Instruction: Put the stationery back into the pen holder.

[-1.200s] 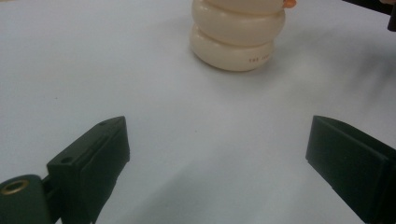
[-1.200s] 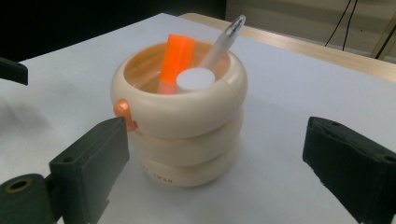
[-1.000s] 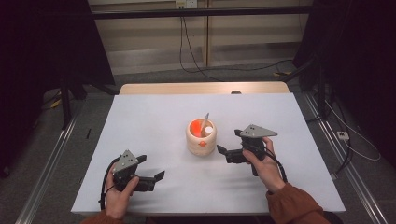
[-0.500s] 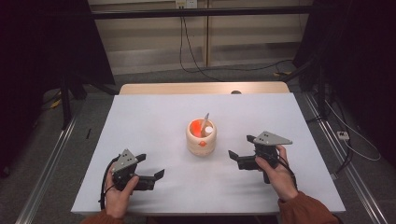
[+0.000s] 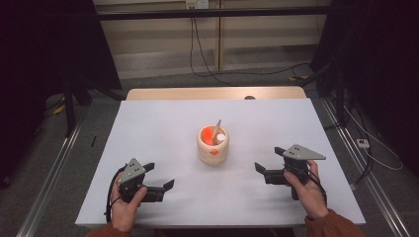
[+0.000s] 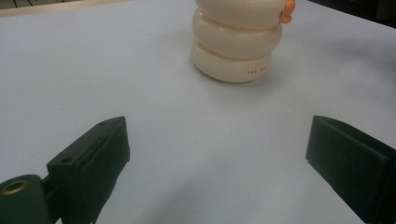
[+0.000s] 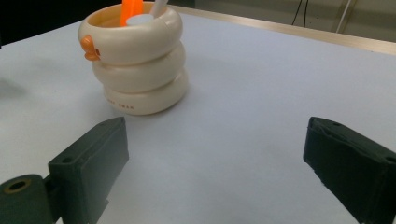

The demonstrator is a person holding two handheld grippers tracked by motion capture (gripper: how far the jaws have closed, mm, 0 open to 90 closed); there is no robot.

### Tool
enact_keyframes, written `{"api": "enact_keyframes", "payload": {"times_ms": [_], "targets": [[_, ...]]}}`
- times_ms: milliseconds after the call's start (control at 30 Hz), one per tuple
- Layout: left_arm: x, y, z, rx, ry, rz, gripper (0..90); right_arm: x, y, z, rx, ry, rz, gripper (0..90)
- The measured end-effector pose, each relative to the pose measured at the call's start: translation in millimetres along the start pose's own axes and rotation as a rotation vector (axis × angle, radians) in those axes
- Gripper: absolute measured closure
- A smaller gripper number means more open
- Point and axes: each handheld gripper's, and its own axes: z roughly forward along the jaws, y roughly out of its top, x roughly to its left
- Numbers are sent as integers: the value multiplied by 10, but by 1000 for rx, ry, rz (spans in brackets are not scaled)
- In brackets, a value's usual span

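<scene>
Since the earlier frames the right gripper [image 5: 271, 169] has drawn back from the cup and now sits lower and farther right on the counter [image 5: 163, 128], while the left gripper [image 5: 159, 178] has hardly shifted. Both pairs of jaws stand released, wide apart, with nothing but bare white surface between them in each gripper view. The cream holder [image 5: 213, 145], shaped like three stacked rings, stands upright near the middle of the counter, between the two grippers and a little beyond them, well apart from both. An orange stick [image 7: 130, 10] and a pale rod with a white round end [image 5: 218, 132] stand inside it, leaning against the rim. A small orange beak-like knob [image 7: 88, 49] juts from the top ring. The right hand [image 5: 307, 190] and left hand [image 5: 126, 205] grip the handles near the counter's near edge.
</scene>
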Motion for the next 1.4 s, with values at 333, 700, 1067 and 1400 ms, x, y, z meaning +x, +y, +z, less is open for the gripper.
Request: {"api": "enact_keyframes", "payload": {"times_ms": [333,700,1067,1400], "targets": [[-12,2,-8,-3,3,1,61,-86,-135,-169,1,-38,15,63],[-11,-2,-20,-4,12,-2,61,-151,-275,-299,10,-77,23,64],[-6,-10,-28,-5,17,-7,61,-236,-384,-415,-5,-114,34,68],[16,-13,-48,-14,20,-13,61,-257,-442,-396,7,-126,48,63]]}}
